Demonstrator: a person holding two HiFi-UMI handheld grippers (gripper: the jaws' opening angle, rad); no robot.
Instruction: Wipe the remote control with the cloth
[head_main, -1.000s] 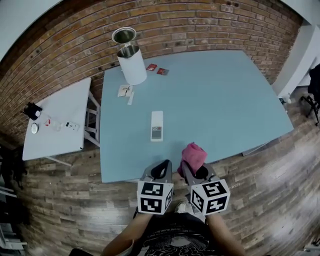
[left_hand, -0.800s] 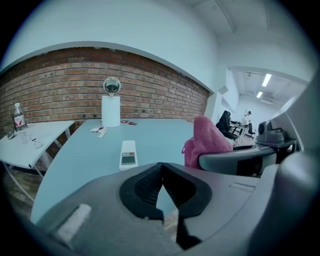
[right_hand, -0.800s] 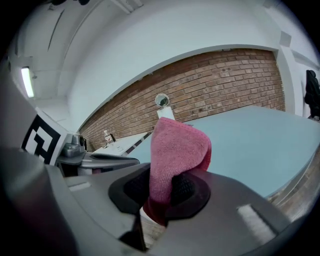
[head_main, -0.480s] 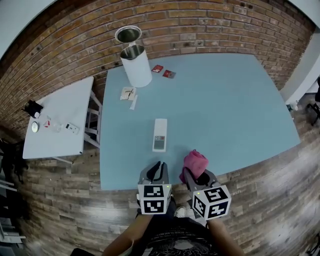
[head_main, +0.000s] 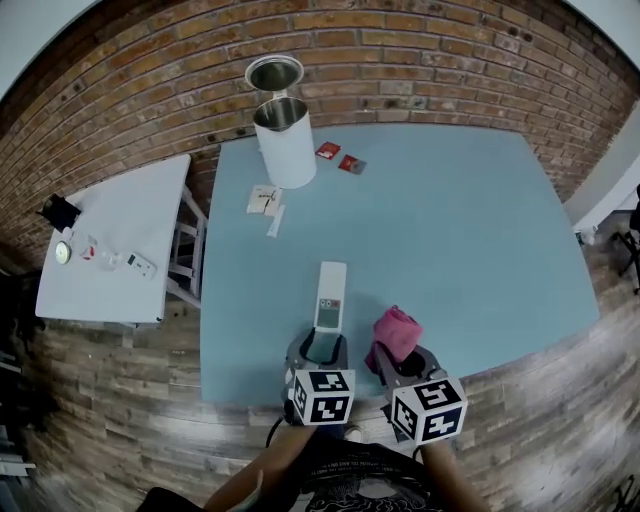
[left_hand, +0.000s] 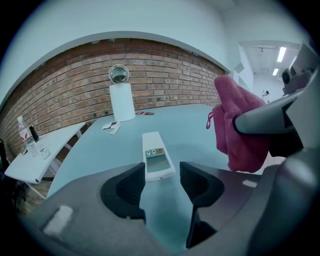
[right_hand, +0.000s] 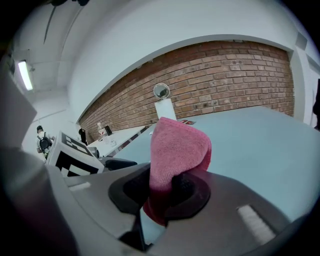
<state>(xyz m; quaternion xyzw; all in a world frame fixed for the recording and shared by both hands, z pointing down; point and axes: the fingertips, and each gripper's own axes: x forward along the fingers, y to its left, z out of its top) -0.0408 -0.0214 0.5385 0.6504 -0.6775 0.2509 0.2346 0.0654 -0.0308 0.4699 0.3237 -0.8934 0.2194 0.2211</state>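
The left gripper (left_hand: 160, 182) has its jaws apart, and they have just been opening; between them there is only the table surface, and the pads press on nothing. Just in front of the gap lies the remote control (left_hand: 157, 156), flat on the blue table (head_main: 450, 230). It is white, with a small screen and some buttons facing up, and its near end comes up to the tips of the jaws while its length runs away from the person. I cannot tell if the near end touches a jaw. The right gripper (right_hand: 162, 192) is closed on the pink cloth (right_hand: 177, 145). The lower part of the cloth is squeezed between the two pads, and the rest stands up above them in a folded, rounded lump. In the head view this gripper is just beside the left one, on its right, near the front edge of the table, and the cloth is to the right of the remote control and does not touch it. Farther away, near the back left corner of the table, stands a white cylinder bin (head_main: 285, 142) with its round lid (head_main: 274, 72) raised. Beside it lie two small red packets (head_main: 340, 158) and some white cards (head_main: 264, 199). To the left stands a white side table (head_main: 120, 240) with a few small things on it. Behind is a brick wall (head_main: 400, 60).
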